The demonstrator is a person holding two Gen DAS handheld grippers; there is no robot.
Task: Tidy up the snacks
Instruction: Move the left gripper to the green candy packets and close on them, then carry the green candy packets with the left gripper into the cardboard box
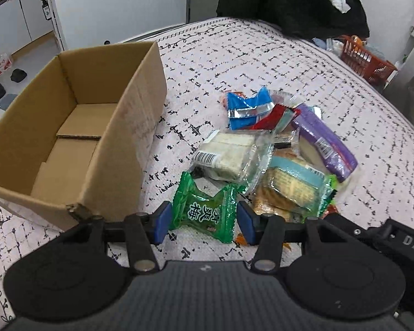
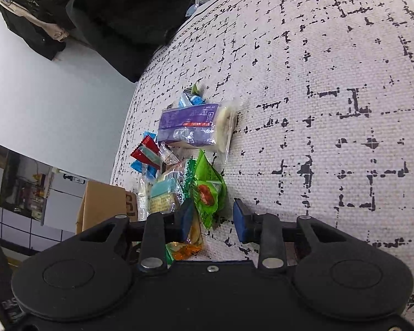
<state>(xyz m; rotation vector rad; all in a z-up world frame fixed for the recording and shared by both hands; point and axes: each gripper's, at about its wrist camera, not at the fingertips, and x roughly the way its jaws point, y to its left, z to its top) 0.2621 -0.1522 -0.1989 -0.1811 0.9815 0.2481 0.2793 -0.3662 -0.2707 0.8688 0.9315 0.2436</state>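
1. Left gripper, bottom centre of the left view: blue pads pinch a crinkly green candy printed with Chinese characters.
2. Right gripper: jaws apart, gripping nothing; a glossy green packet is beside its left pad.
3. Plain cardboard box, left, stands open.
4. Snack pile lies on the woven check cloth.

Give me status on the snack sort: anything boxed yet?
Done: nothing; the cardboard box looks empty. In hand: the left hand-held gripper brackets a green candy packet, pads at its edges, lying on the bedspread; the right hand-held gripper is open around a green snack pouch. Left: the whole snack pile.
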